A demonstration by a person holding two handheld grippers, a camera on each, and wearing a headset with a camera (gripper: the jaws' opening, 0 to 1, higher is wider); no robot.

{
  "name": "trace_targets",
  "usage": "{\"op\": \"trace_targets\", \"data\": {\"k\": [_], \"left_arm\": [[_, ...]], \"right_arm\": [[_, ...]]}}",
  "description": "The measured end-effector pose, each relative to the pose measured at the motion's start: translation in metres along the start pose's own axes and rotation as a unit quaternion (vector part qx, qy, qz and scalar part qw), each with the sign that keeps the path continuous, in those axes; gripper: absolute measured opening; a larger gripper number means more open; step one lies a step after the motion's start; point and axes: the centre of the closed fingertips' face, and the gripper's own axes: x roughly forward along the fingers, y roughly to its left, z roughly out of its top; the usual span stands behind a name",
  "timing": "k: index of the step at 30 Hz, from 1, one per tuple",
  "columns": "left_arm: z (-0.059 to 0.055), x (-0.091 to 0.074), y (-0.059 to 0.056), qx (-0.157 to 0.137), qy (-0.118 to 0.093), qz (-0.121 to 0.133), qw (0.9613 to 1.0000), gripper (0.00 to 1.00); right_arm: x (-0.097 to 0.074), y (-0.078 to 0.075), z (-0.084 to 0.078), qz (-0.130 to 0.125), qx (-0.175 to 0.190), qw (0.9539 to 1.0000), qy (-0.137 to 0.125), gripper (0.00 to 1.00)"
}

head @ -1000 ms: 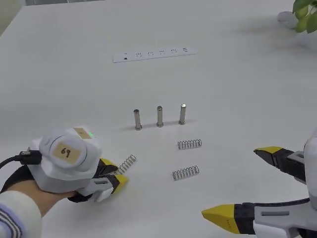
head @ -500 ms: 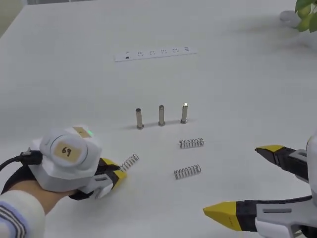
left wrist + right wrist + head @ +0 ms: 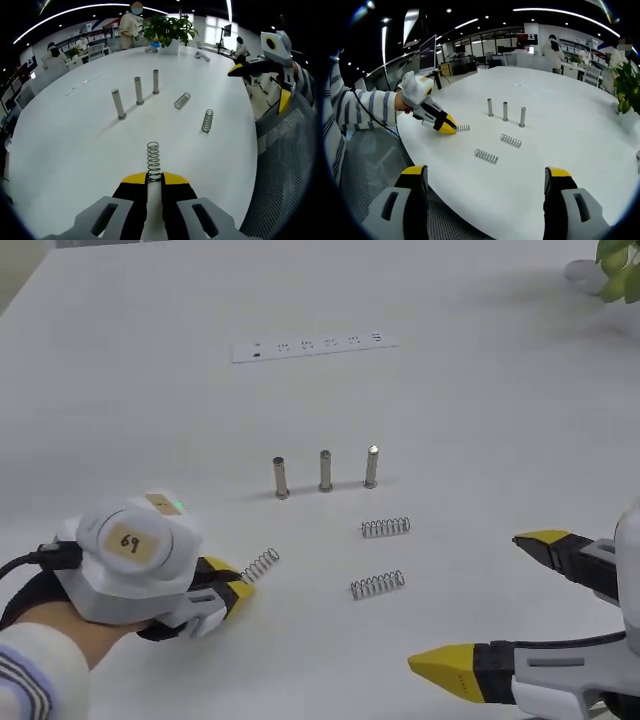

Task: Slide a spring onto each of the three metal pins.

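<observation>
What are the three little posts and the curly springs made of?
The posts look like metal: smooth, silvery, with shiny tops catching the light. Each spring looks like thin silvery wire wound in coils, probably steel, though I can't be sure.

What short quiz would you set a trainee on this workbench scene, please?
1. True or false: all three pins stand upright with no spring on them.
2. Pick one. The left gripper is: A, open and empty; B, shut on the end of a spring; C, shut on a pin.
3. Fill in the number: ___ loose springs lie on the table, apart from both grippers.

Key: 1. true. 2. B. 3. two.
</observation>
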Motion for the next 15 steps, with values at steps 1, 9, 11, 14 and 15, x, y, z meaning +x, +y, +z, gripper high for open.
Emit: {"op": "trace_targets", "data": {"k": [1, 9, 11, 14, 15], "left_arm": [[0.000, 0.000, 0.000, -0.008, -0.004, -0.003, 1.0000, 0.02], [0.003, -0.005, 0.005, 0.013, -0.001, 0.006, 0.9999, 0.02], [0.004, -0.006, 0.007, 0.012, 0.000, 0.009, 0.9999, 0.02], [0.007, -0.008, 0.006, 0.019, -0.001, 0.004, 0.9998, 0.02], [0.009, -0.009, 0.003, 0.027, 0.001, -0.001, 0.9996, 0.02]], "right_arm": [[0.000, 0.000, 0.000, -0.001, 0.000, 1.0000, -0.001, 0.96], [-0.001, -0.002, 0.000, -0.002, -0.002, 1.0000, 0.002, 0.95], [-0.001, -0.002, 0.000, -0.001, -0.001, 1.0000, 0.003, 0.95], [-0.001, -0.002, 0.001, 0.000, -0.003, 1.0000, 0.004, 0.95], [-0.001, -0.002, 0.001, 0.000, -0.003, 1.0000, 0.003, 0.95]]}}
